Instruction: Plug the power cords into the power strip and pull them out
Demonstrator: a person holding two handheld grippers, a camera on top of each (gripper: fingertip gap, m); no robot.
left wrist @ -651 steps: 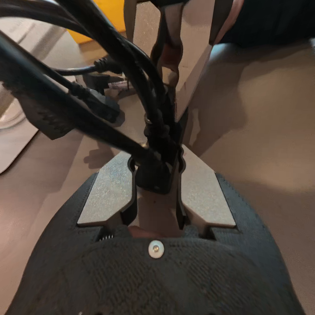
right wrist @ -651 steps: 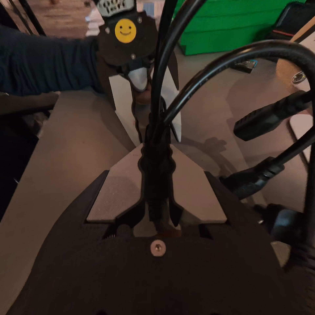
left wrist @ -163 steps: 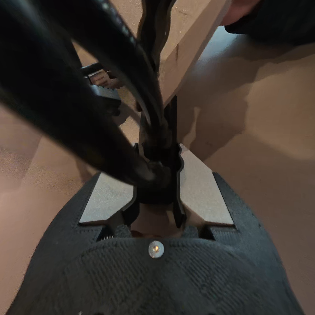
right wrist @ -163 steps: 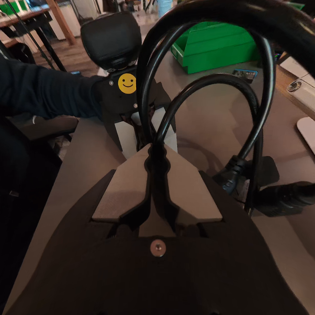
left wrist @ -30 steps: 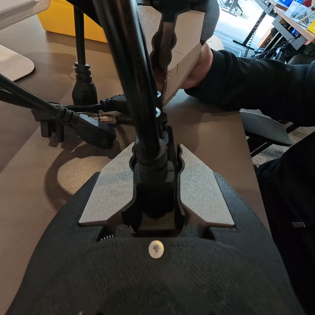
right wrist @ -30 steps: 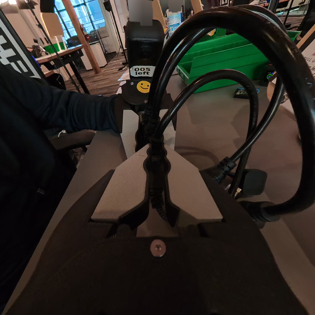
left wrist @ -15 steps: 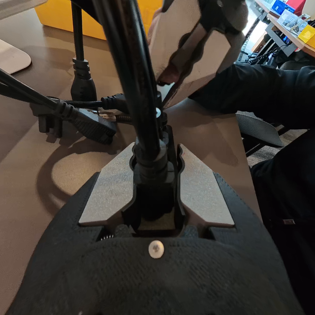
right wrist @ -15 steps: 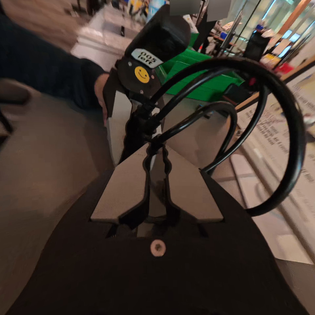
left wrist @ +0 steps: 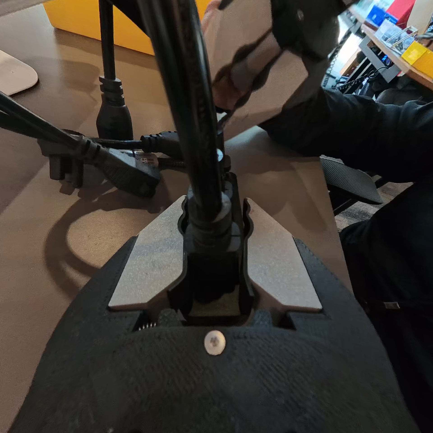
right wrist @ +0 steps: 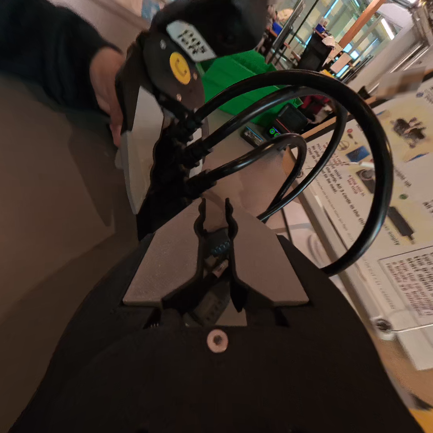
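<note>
Lying on the brown table (left wrist: 58, 234) at the far left are loose black plugs (left wrist: 126, 173), and just right of them the left gripper (left wrist: 214, 201) is clamping the black power strip (left wrist: 212, 269), with the power cords (left wrist: 187, 82) plugged into it rising as black loops. Farther right, the right gripper (right wrist: 215, 201) is hanging above the table, tilted, its fingers (right wrist: 202, 210) standing apart around nothing, near the strip but clear of it.
</note>
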